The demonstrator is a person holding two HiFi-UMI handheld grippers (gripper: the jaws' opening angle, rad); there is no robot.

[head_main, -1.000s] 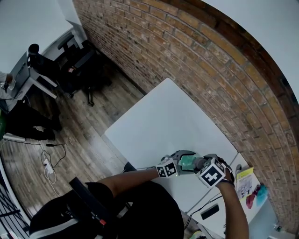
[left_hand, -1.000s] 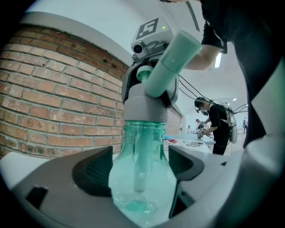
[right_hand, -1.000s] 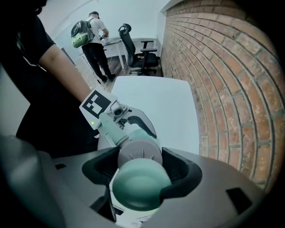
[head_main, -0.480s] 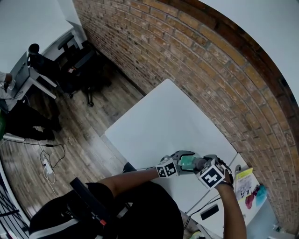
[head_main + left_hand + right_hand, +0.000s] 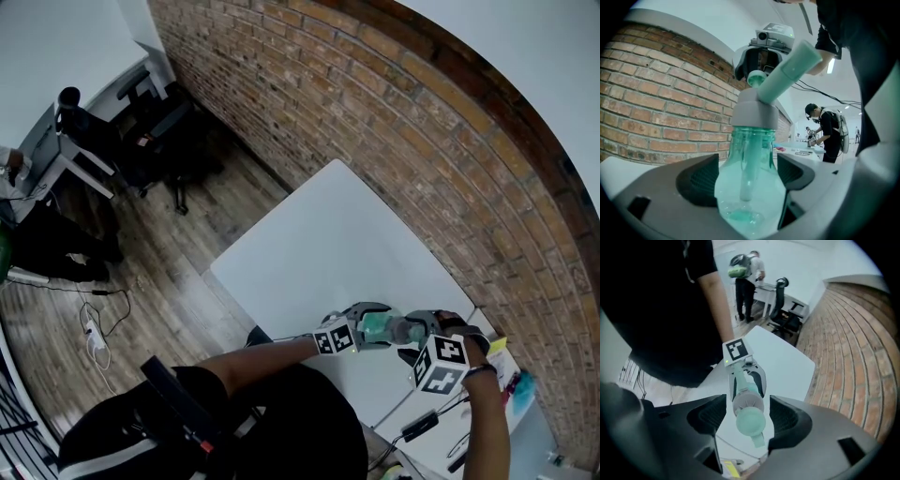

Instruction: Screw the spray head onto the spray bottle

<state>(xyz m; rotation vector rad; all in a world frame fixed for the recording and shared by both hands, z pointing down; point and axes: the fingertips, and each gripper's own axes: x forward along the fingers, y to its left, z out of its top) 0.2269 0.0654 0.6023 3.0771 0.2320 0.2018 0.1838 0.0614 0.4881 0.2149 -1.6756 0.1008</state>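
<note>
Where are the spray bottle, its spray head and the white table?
spray bottle [image 5: 750,197]: left gripper view, clear green body.
spray head [image 5: 750,421]: right gripper view, green top.
white table [image 5: 328,234]: head view, bare surface.

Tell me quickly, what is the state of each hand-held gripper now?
Left hand-held gripper: closed on the spray bottle.
Right hand-held gripper: open, holding nothing, above the spray head.

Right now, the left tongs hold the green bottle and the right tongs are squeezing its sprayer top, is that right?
Not quite. The right tongs are not squeezing the sprayer top; they stand open and do not touch it, as the right gripper view shows. The left tongs do hold the green bottle.
</note>
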